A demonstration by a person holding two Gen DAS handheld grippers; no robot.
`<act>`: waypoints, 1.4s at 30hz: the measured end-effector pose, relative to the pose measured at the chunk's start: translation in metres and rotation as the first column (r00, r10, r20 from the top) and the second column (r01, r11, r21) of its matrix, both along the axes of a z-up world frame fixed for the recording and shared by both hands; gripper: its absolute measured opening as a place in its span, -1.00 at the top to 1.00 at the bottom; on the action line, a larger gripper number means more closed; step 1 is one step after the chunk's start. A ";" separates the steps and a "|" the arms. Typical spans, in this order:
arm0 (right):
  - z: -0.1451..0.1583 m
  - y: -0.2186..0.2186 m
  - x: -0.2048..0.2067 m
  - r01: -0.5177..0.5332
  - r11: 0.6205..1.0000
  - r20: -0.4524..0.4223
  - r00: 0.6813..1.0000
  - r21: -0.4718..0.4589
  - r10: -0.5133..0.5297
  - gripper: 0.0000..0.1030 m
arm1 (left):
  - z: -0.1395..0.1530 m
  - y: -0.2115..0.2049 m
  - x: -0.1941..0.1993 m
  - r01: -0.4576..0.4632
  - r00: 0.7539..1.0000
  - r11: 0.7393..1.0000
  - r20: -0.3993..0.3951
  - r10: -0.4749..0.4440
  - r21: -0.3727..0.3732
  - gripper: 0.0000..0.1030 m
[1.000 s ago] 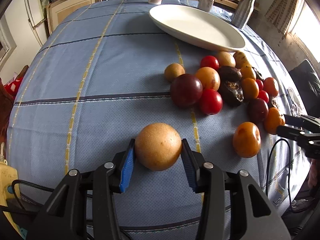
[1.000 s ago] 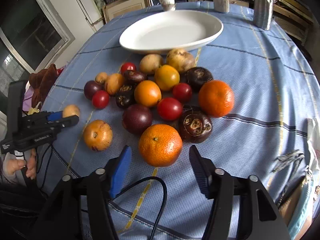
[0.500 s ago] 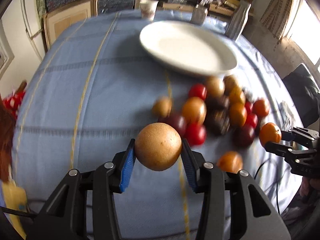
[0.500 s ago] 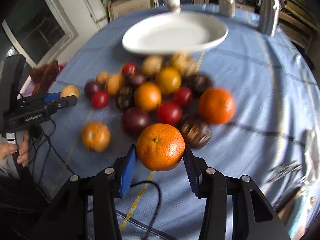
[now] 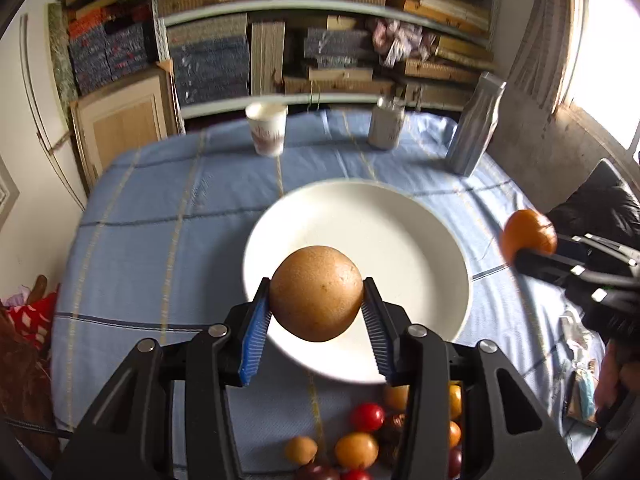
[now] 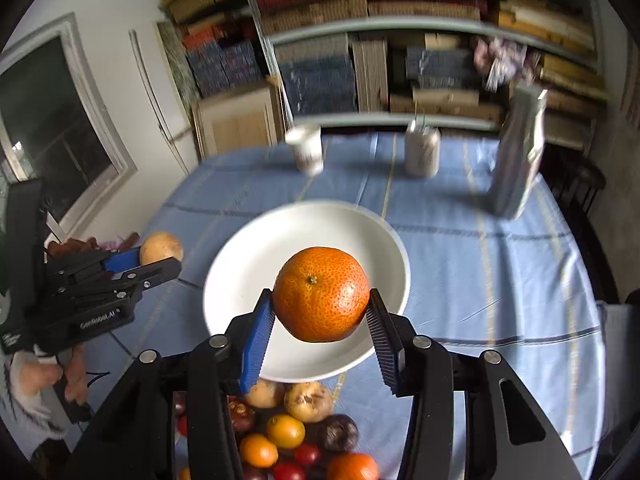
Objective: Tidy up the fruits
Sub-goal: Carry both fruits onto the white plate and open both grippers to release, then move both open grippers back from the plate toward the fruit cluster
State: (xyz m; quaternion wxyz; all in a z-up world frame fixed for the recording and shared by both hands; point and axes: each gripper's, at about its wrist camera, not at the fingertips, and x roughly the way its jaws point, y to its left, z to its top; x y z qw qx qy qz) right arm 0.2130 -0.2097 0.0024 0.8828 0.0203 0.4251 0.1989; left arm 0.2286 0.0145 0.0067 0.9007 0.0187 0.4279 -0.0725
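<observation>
My left gripper (image 5: 316, 326) is shut on a round brown fruit (image 5: 316, 292), held in the air over the near edge of the white plate (image 5: 400, 236). An orange (image 6: 321, 294) is clamped in my right gripper (image 6: 322, 334), also lifted above the same white plate (image 6: 256, 264). Each gripper shows in the other's view: the right one with its orange (image 5: 529, 236) at the right, the left one with its brown fruit (image 6: 161, 248) at the left. The plate is bare. A pile of red, orange and dark fruits (image 6: 296, 436) lies on the blue cloth below the fingers.
A paper cup (image 5: 267, 129), a small jar (image 5: 384, 124) and a silver carton (image 5: 474, 124) stand at the table's far edge. Shelves packed with stacked goods rise behind. A person's hand (image 6: 36, 376) grips the left tool. Small packets (image 5: 580, 380) lie at the right edge.
Both grippers rose from the table and moved forward to the plate. The right gripper closed on the orange and lifted it. The left kept its hold on the brown fruit.
</observation>
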 end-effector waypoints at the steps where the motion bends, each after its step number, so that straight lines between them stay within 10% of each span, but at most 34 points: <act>1: -0.014 0.004 0.005 -0.002 1.000 -0.027 1.000 -0.005 0.001 0.08 | -0.011 -0.003 0.006 -0.003 1.000 1.000 -0.020 0.003 0.008 0.15; 17: -0.083 0.037 0.038 -0.039 0.997 -0.159 0.987 -0.072 0.027 0.07 | -0.095 0.002 0.045 -0.051 0.986 0.999 -0.161 0.051 0.000 0.12; 22: -0.088 0.035 0.038 -0.029 0.998 -0.178 0.984 -0.063 0.017 0.04 | -0.096 0.001 0.045 -0.062 0.987 0.998 -0.147 0.062 0.002 -0.20; 37: 0.058 -0.016 -0.038 0.024 0.999 0.179 0.983 0.024 -0.028 -0.45 | 0.006 0.039 -0.034 -0.151 0.987 0.988 0.050 0.152 -0.023 -0.73; 42: 0.056 -0.044 -0.103 0.070 0.997 0.218 0.973 0.034 -0.076 -0.63 | 0.001 0.052 -0.095 -0.161 0.986 0.987 0.039 0.162 -0.019 -0.78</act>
